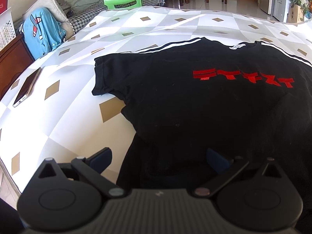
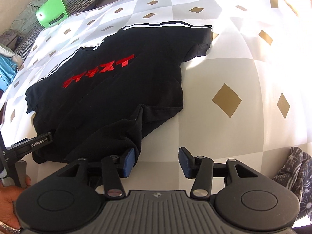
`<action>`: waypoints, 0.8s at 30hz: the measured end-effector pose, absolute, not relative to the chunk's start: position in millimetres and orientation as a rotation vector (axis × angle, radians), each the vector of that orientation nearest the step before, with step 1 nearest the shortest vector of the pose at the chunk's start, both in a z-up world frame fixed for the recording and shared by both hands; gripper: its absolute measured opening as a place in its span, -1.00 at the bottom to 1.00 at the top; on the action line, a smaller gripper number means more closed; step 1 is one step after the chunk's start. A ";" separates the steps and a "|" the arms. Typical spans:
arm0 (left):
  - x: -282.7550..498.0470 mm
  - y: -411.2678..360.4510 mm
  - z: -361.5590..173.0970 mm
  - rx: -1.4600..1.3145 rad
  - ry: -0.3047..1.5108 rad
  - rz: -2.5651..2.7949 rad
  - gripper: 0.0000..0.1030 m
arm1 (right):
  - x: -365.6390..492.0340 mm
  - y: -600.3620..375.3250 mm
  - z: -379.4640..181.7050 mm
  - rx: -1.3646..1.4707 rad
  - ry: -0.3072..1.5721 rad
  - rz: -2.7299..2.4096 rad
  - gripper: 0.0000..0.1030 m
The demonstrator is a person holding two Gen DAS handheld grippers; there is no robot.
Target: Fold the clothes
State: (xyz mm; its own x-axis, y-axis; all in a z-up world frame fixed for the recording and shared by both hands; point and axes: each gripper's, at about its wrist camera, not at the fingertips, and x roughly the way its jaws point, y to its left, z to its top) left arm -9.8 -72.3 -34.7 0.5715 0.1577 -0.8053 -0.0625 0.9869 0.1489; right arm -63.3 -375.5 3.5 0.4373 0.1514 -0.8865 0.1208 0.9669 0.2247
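The black T-shirt (image 2: 109, 81) lies chest-up on the checked worktop (image 2: 224, 62), its hem bunched near the released right tongs (image 2: 157, 162) and apparently beneath the parted left tongs (image 1: 159, 162), so I'd smooth that hem flat before folding.

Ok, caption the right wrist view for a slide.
Open right hand-held gripper beside the hem of a black T-shirt spread on a patterned sheet.

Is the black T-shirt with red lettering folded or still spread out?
Mostly spread: black T-shirt lies flat, both sleeves out; only its near hem is bunched.
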 end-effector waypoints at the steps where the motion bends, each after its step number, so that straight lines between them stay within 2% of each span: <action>1: -10.1 -73.7 -33.1 0.109 0.944 0.124 1.00 | -65.5 -374.1 4.3 0.271 1.126 0.036 0.01; 11: -5.4 -73.3 -26.2 0.050 0.919 0.129 1.00 | -77.3 -364.7 8.8 0.322 1.113 0.113 0.08; 18: -1.7 -72.6 -26.9 0.012 0.917 0.127 1.00 | -60.5 -369.8 -6.8 0.465 1.092 0.050 0.09; 24: 5.6 -70.2 -25.9 0.007 0.896 0.147 1.00 | -40.5 -358.4 -19.4 0.460 1.082 0.016 0.09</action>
